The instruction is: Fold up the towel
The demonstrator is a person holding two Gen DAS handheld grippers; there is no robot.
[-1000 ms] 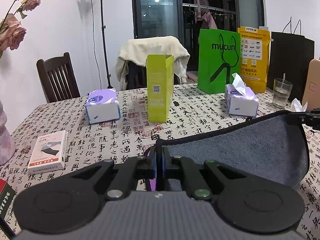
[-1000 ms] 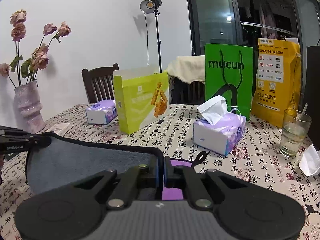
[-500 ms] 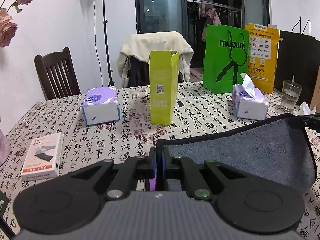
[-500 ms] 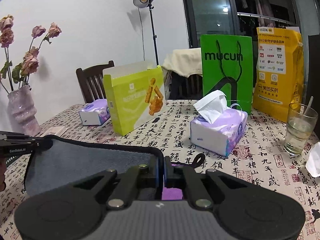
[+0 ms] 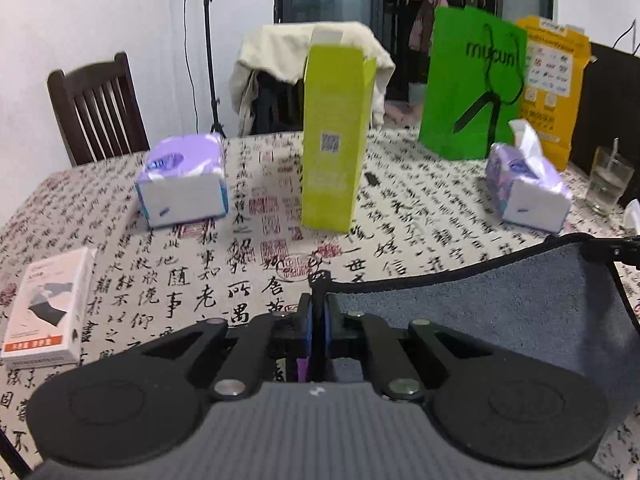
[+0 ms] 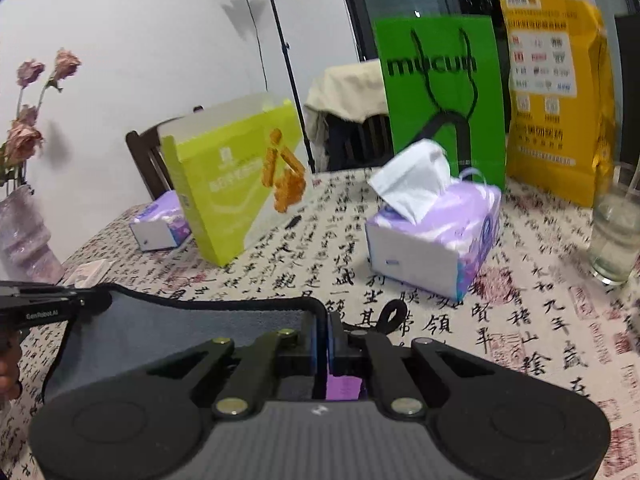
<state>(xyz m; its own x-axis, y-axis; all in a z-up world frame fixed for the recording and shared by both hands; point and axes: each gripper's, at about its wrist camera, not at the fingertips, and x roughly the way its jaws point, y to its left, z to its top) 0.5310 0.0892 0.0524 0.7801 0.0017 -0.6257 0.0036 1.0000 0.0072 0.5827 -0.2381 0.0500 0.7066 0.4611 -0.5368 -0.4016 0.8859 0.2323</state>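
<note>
left tool (image 5: 316, 320): clamped tight on one top corner of the towel, jaws closed with the black hem between them.
towel (image 5: 500, 312): grey with a black hem, held up above the worktop, stretched from the left tool across to the right tool, its top edge sagging a little between them.
right tool (image 6: 323, 334): pinched shut on the other top corner of the towel; a small black loop pokes out just beside it.
worktop (image 5: 192, 280): covered in a cloth printed with black writing and red stamps.
white card box (image 5: 44, 320): lying flat at the near left.
left tissue pack (image 5: 182, 182): purple and white, towards the back left.
yellow-green carton (image 5: 336, 136): upright at the middle, top flap open.
green bag (image 5: 472, 88): standing at the back, right of the carton.
right tissue pack (image 6: 432, 236): in front of the green bag, a sheet sticking up.
yellow bag (image 6: 556, 92): just beside the green bag.
glass (image 6: 616, 236): at the far right edge.
</note>
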